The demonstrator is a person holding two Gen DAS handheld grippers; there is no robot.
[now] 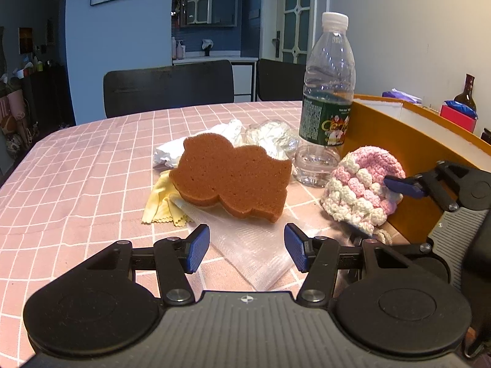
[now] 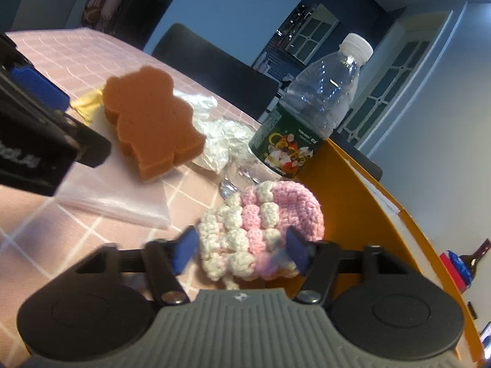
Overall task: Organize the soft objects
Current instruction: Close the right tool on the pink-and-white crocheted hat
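two soft things matter most: the crochet hat (image 2: 260,230) and the sponge (image 1: 230,174). the hat looks light, limp and squashy, so it should fold wherever it is pinched; the bobbled yarn ought to give grip rather than slip, and nothing in it seems breakable. a hold across its lower, bobbled half, where the yarn is thickest, looks safest, since a pinch on its dangling cord would likely let it swing. it is pink and cream, with rows of round bobbles below a smoother pink crown.

the hat lies near the table's (image 1: 76,168) right edge, against the orange box (image 1: 399,153) and just in front of the bottle (image 1: 328,98). the right gripper (image 2: 242,250) has its jaws half open on either side of the hat; whether the pads already press the yarn is too blurred to tell.

the sponge, brown and porous with a wavy outline, sits toward the middle of the table, resting on a clear bag (image 1: 251,251), a yellow cloth (image 1: 159,202) and crumpled white wrap (image 1: 196,144). it should be light and springy. the left gripper (image 1: 247,247) hangs just short of it over the bag, jaws fairly wide and empty.
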